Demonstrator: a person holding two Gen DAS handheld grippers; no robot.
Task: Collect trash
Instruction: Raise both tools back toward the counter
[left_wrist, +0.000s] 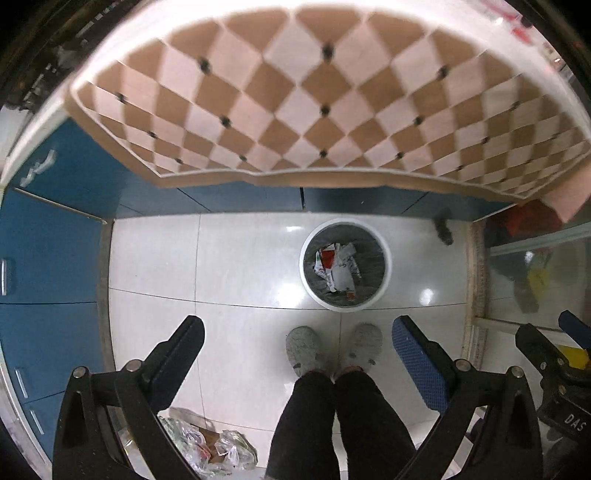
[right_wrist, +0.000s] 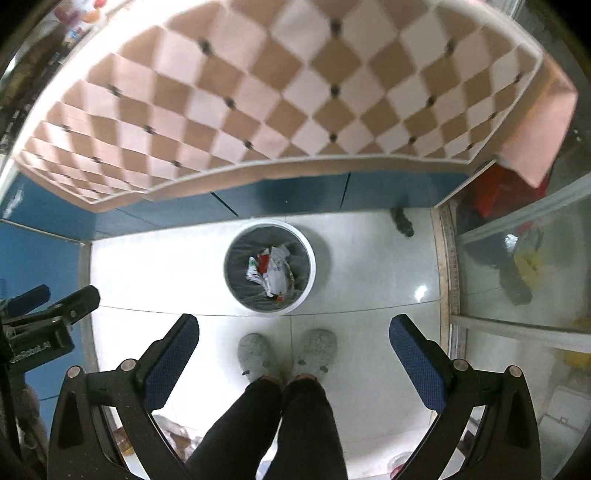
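Both empty: left hand-held gripper (left_wrist: 297, 343) and right hand-held gripper (right_wrist: 293, 338) spread wide above round white lined bin (left_wrist: 345, 225). Between pickups, likely; crumpled clear plastic wrappers (left_wrist: 207, 446) at 7 o'clock next.

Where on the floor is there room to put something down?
The white floor tiles between the blue cabinets and the trash bin are bare. So is the strip between the bin and the doorway threshold, apart from a small dark object near the cabinets. It is crowded by the crumpled plastic bags beside the person's slippers.
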